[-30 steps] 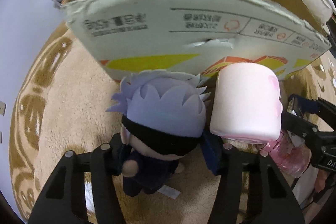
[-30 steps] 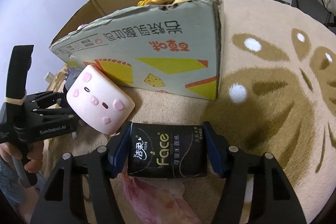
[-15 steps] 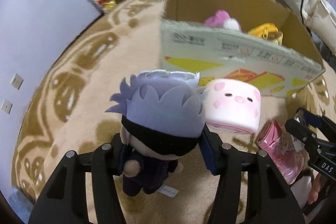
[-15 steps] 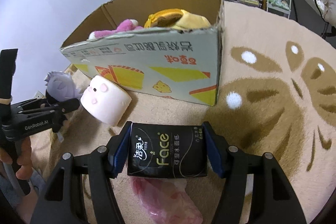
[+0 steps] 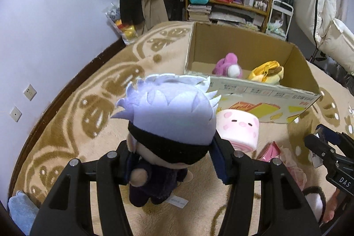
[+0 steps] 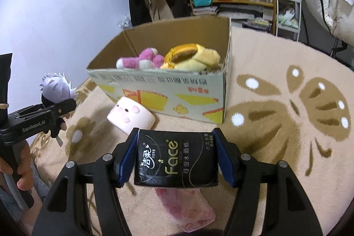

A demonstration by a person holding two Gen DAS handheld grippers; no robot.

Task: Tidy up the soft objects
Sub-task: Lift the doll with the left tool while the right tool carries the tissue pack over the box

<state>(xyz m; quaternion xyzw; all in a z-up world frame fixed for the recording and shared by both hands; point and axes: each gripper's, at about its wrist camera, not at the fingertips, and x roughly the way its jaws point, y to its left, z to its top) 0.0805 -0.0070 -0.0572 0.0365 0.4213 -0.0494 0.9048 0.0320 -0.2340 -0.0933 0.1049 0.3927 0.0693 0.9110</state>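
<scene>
With your left gripper point(image 5: 174, 160) clamping the plush doll point(image 5: 168, 123) and your right gripper point(image 6: 174, 160) pinching the black tissue pack point(image 6: 177, 158), carry both over the cardboard box point(image 6: 177, 85) ahead before releasing.

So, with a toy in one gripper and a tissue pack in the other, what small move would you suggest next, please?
Probably carry the left gripper forward over the cardboard box rim. It is clamped on the doll, the box sits open just ahead with two toys already inside.

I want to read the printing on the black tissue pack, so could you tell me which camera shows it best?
The right wrist view: the black tissue pack sits close, label facing the camera, between the right gripper's fingers. The left wrist view does not show the pack.
</scene>
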